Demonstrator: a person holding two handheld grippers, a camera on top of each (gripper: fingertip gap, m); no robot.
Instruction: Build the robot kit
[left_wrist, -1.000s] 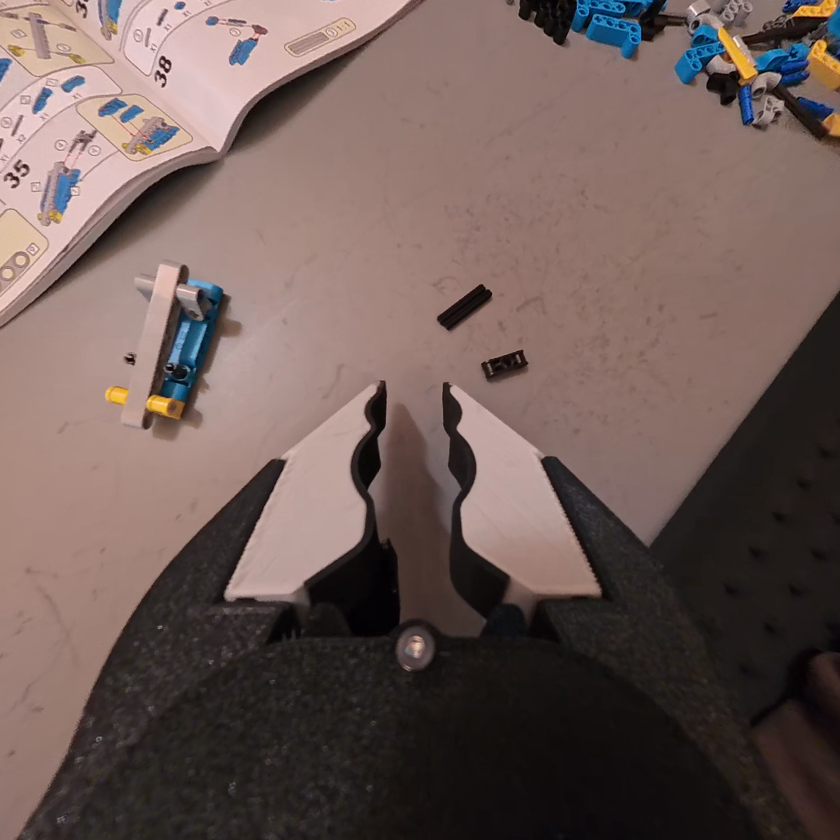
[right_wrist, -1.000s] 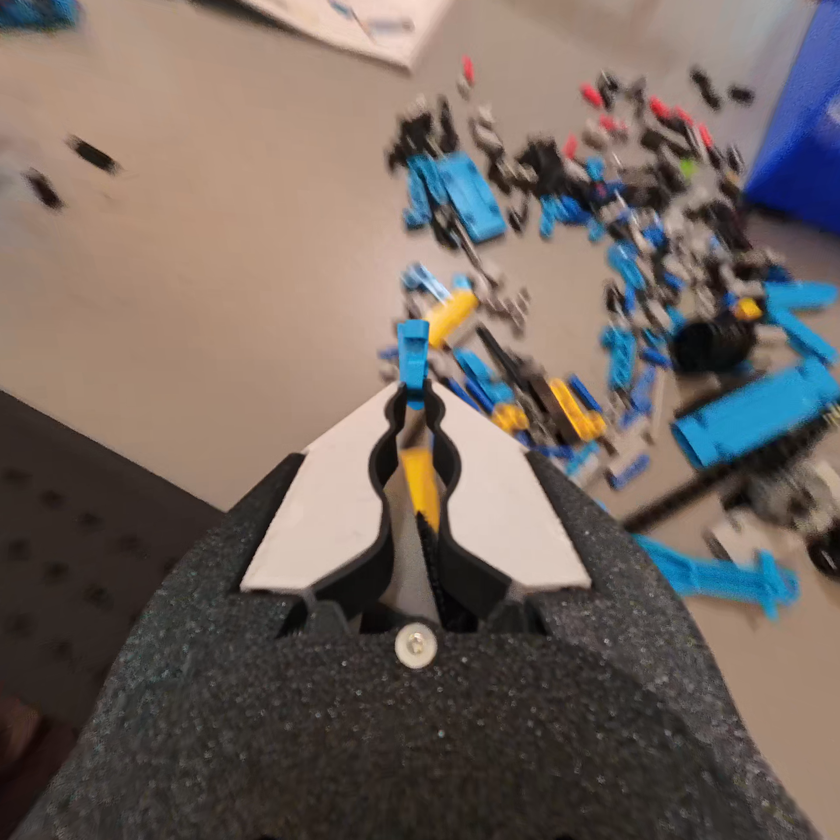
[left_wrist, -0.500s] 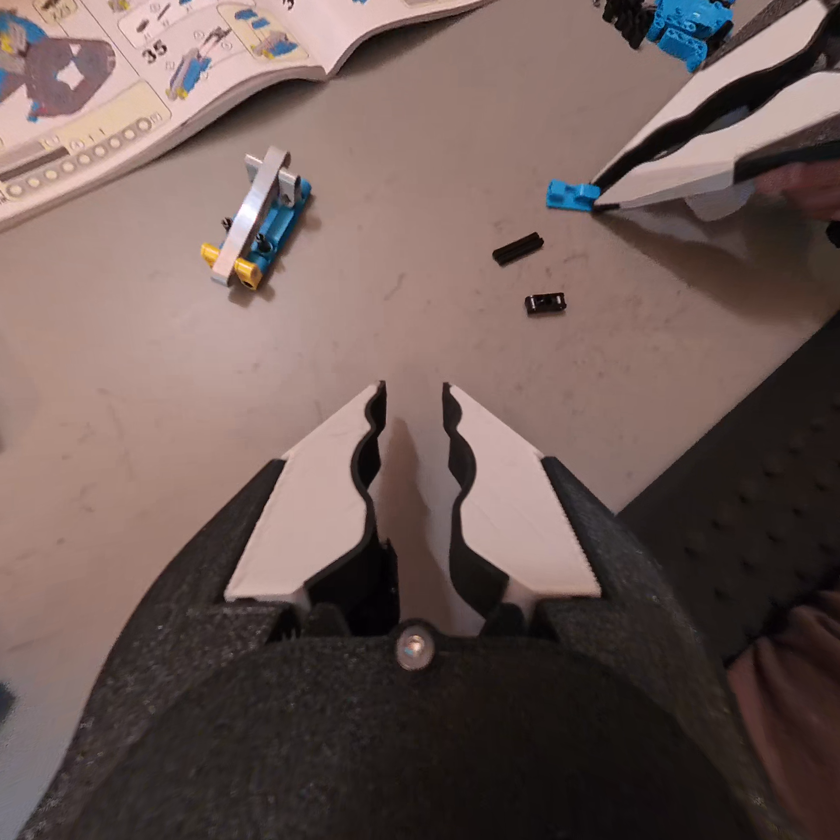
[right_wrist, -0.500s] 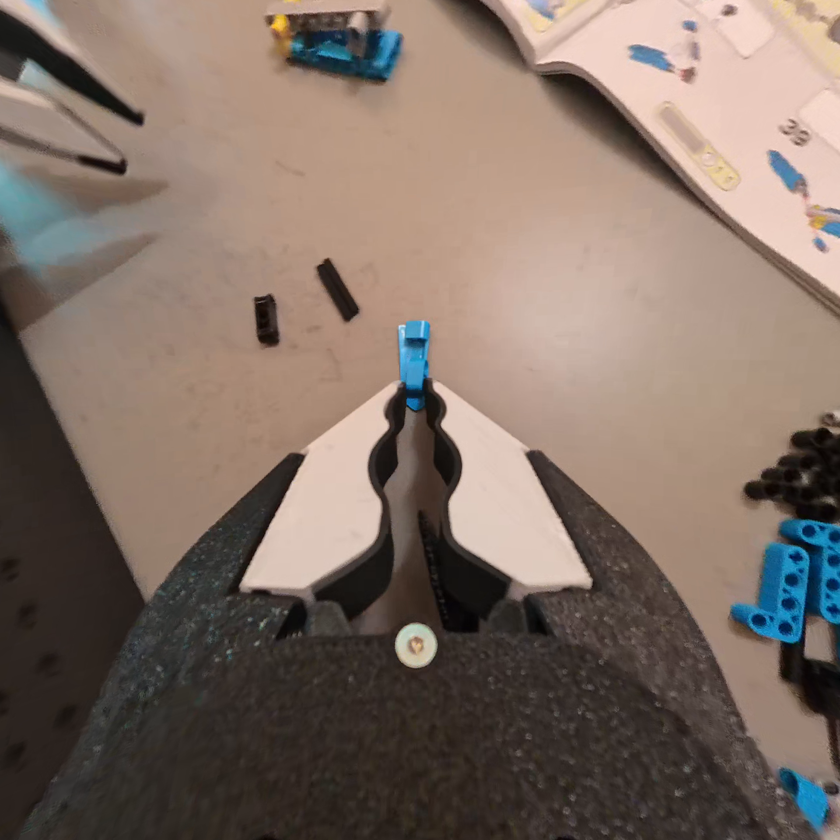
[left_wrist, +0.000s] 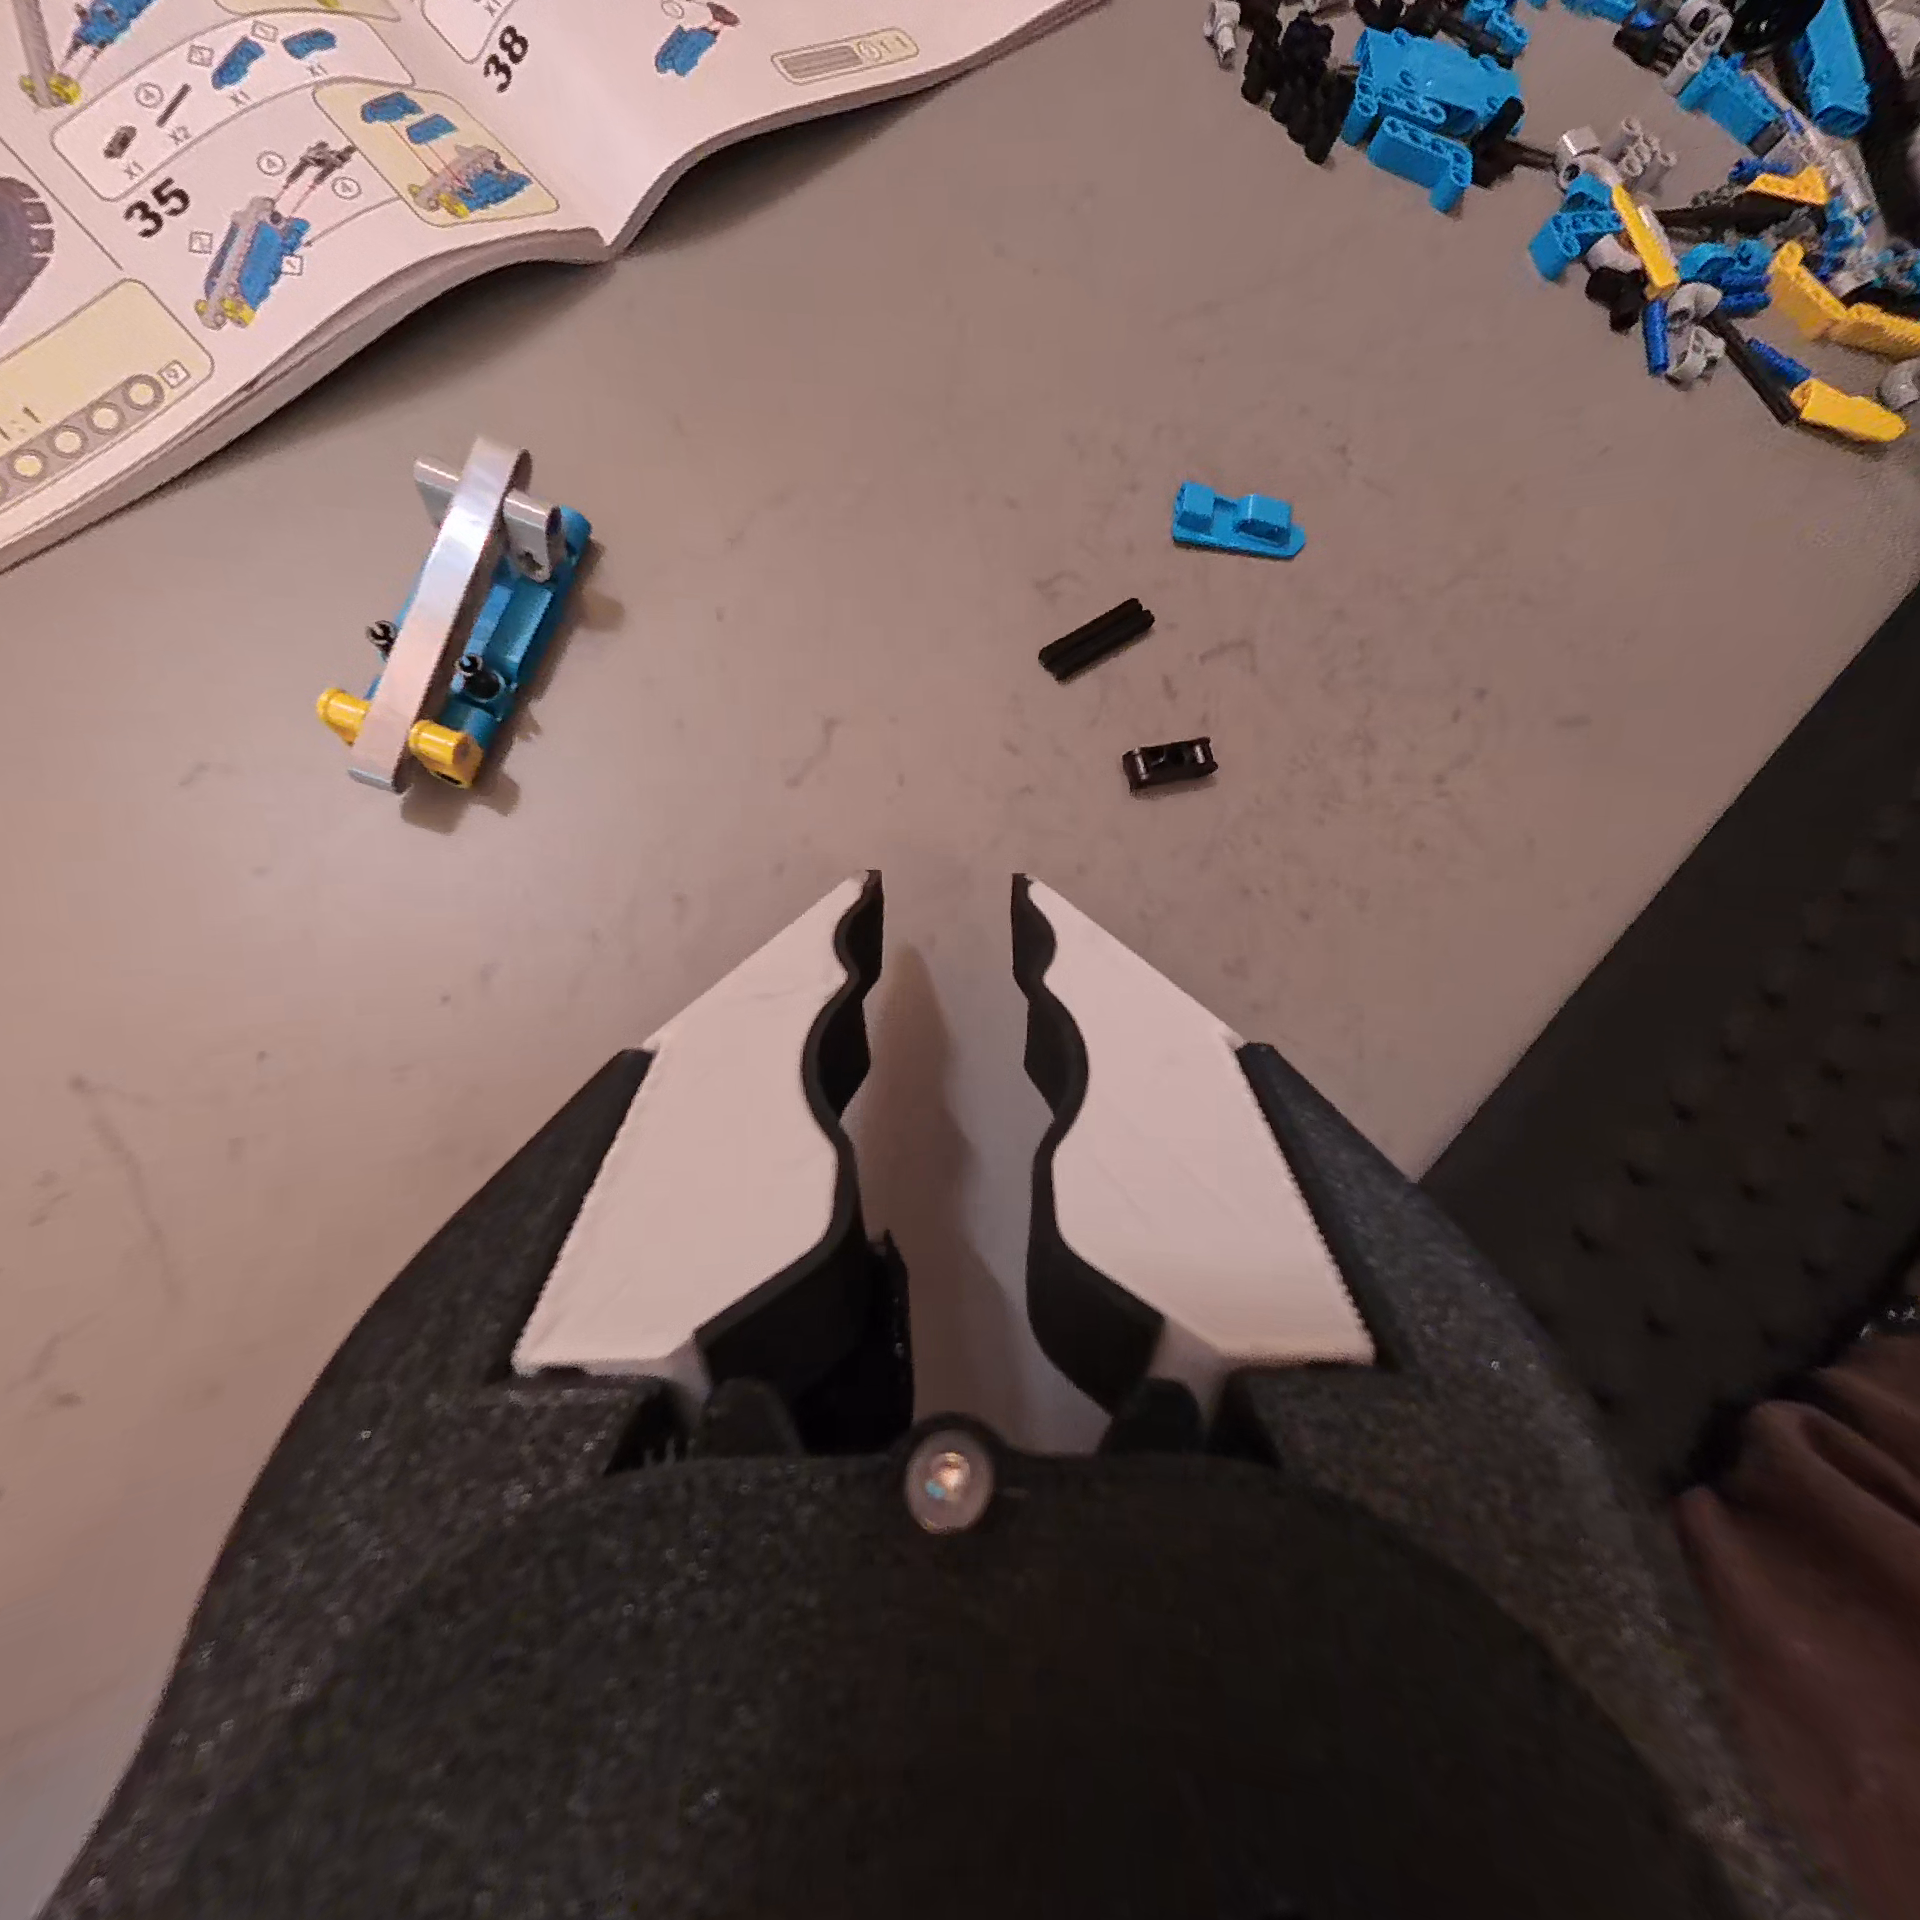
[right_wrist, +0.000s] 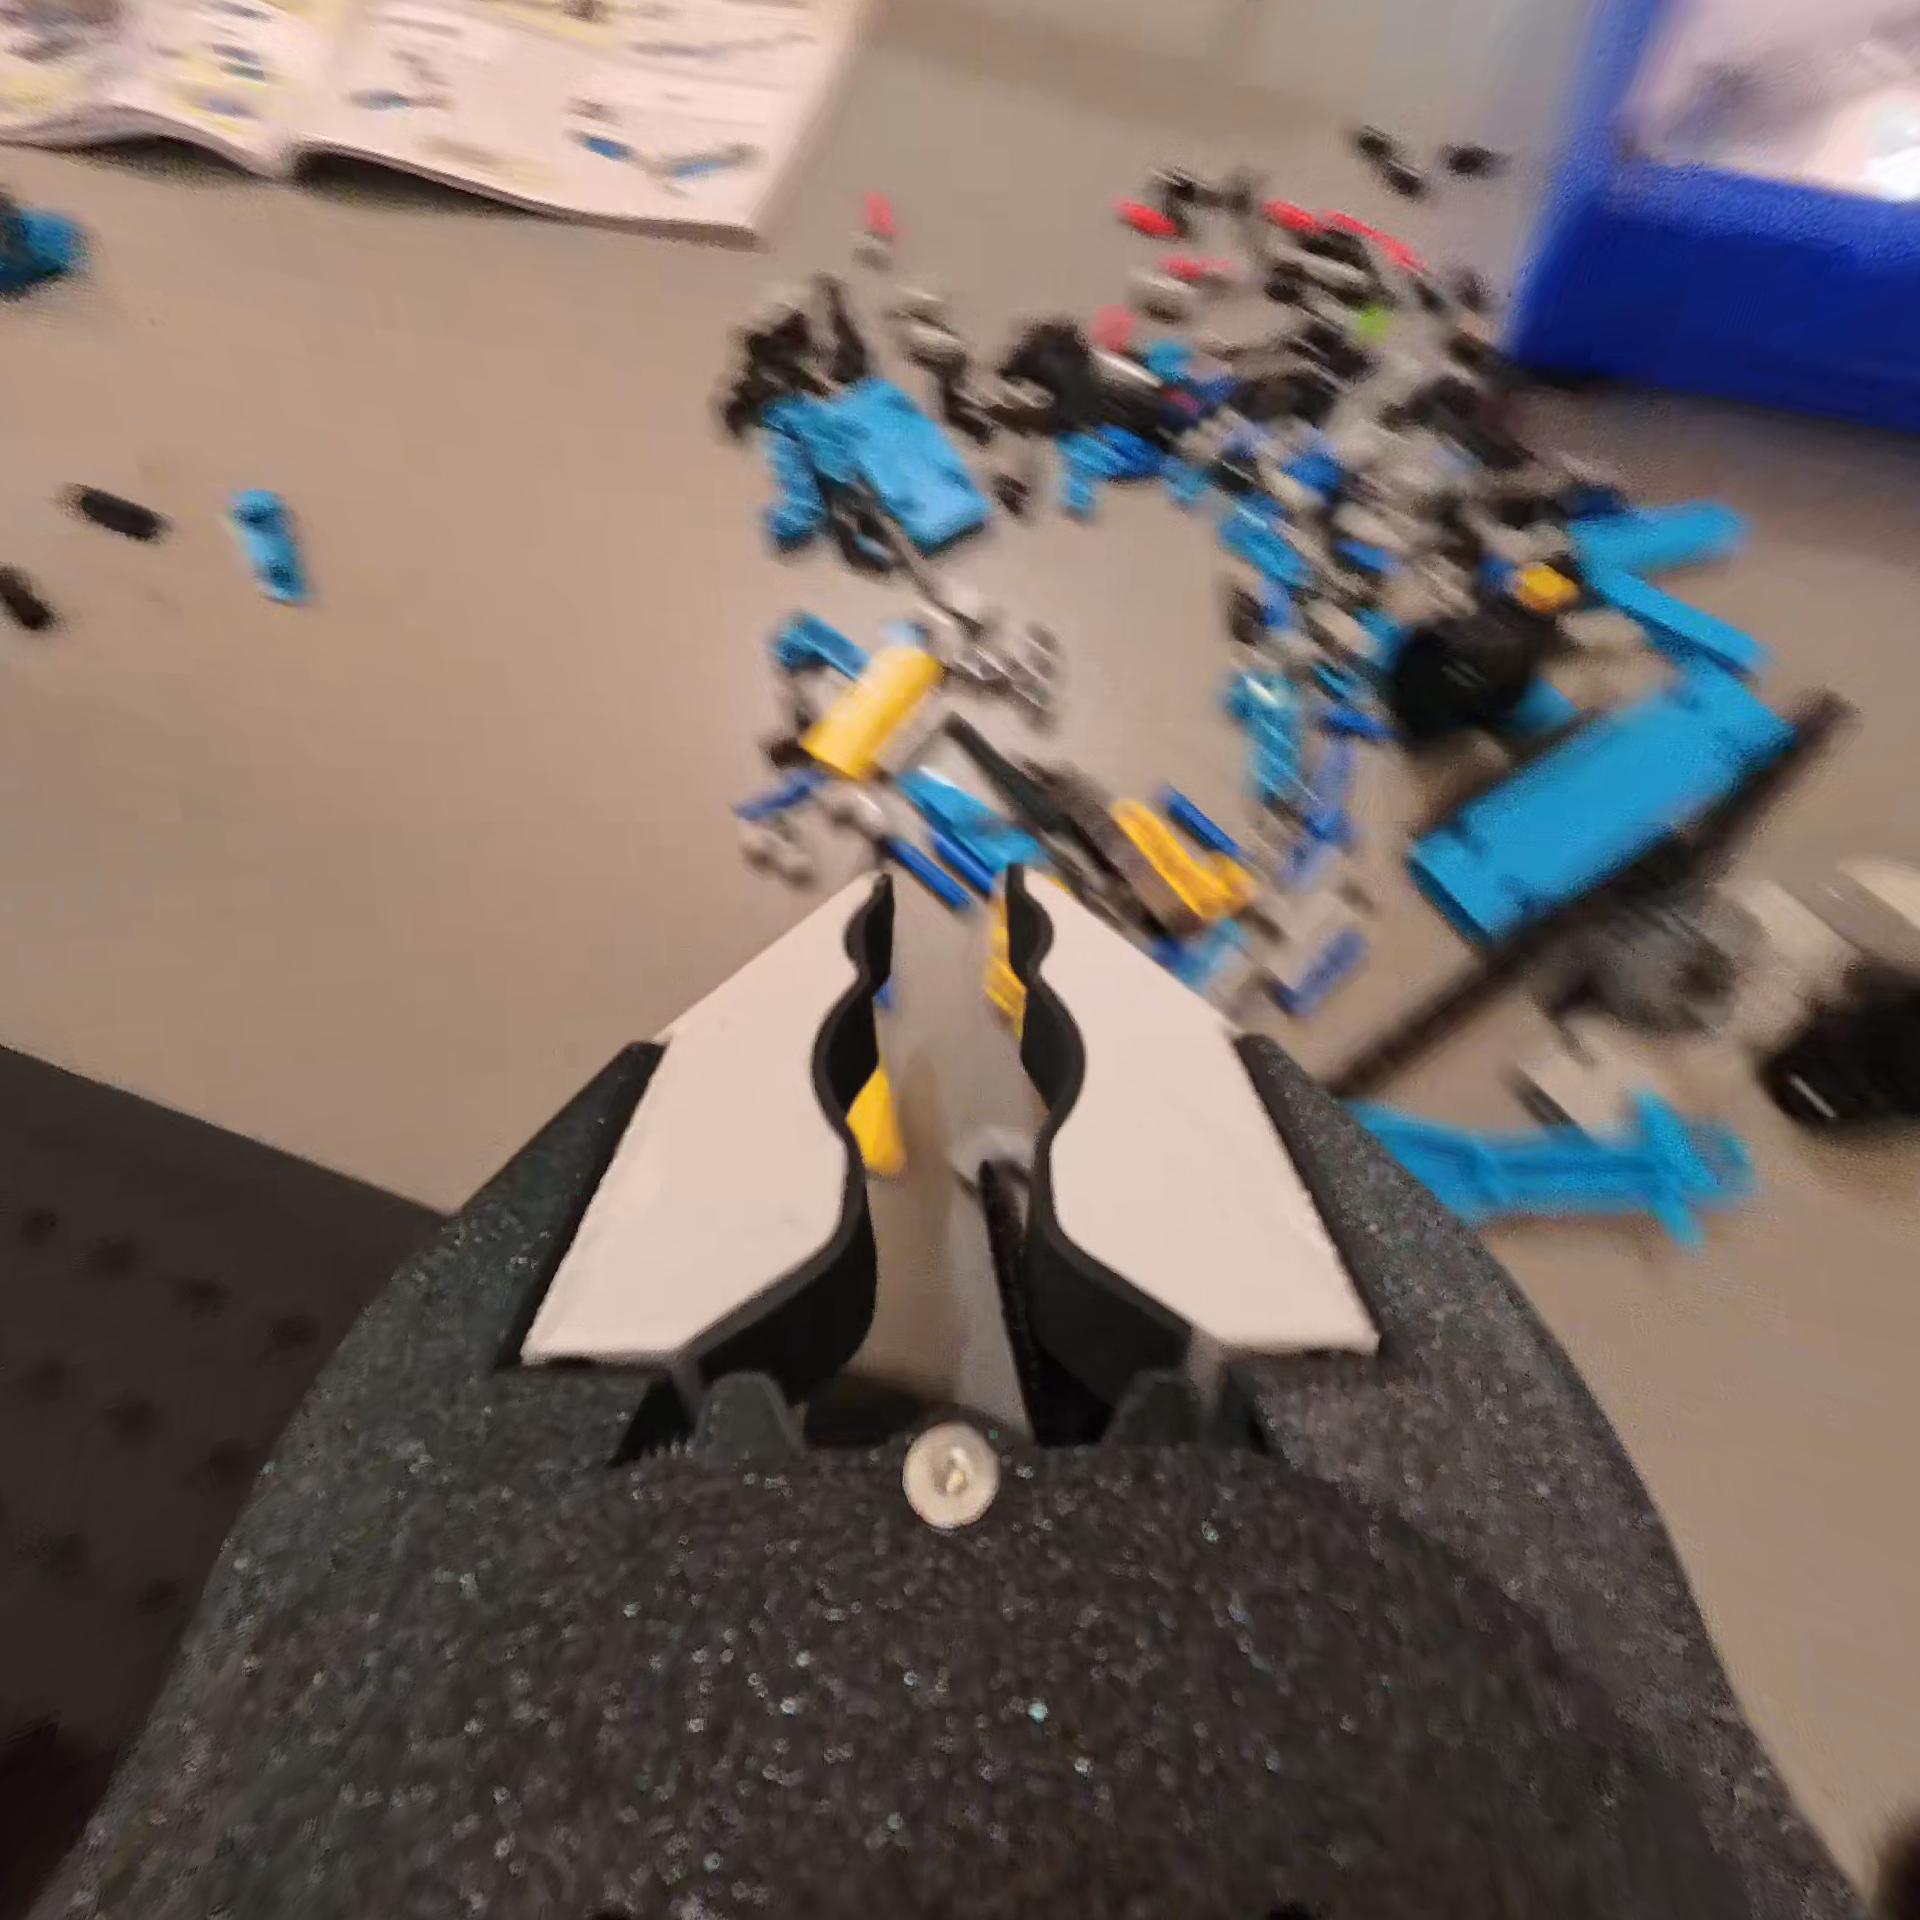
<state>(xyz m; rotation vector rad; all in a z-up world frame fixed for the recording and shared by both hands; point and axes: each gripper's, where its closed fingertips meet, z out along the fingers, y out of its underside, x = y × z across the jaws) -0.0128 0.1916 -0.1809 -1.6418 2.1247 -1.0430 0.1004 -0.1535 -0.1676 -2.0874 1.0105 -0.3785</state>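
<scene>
Blue and flat, a small plastic piece (left_wrist: 1236, 520) lies loose on the grey table (left_wrist: 883, 436), with a black axle (left_wrist: 1096, 639) and a small black connector (left_wrist: 1169, 764) just nearer the left gripper (left_wrist: 945, 883), whose jaws stand apart and hold nothing. A part-built blue and grey assembly (left_wrist: 462, 623) sits to its left, below an open instruction booklet (left_wrist: 343, 156). In the blurred right wrist view, the right gripper (right_wrist: 948, 883) is likewise spread and empty, above a heap of loose pieces (right_wrist: 1195, 644) near a blue box (right_wrist: 1725, 260).

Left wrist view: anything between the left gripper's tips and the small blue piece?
Yes. Between the left gripper and the small blue piece lie a short black axle and a small black connector, apart on the grey table.
</scene>
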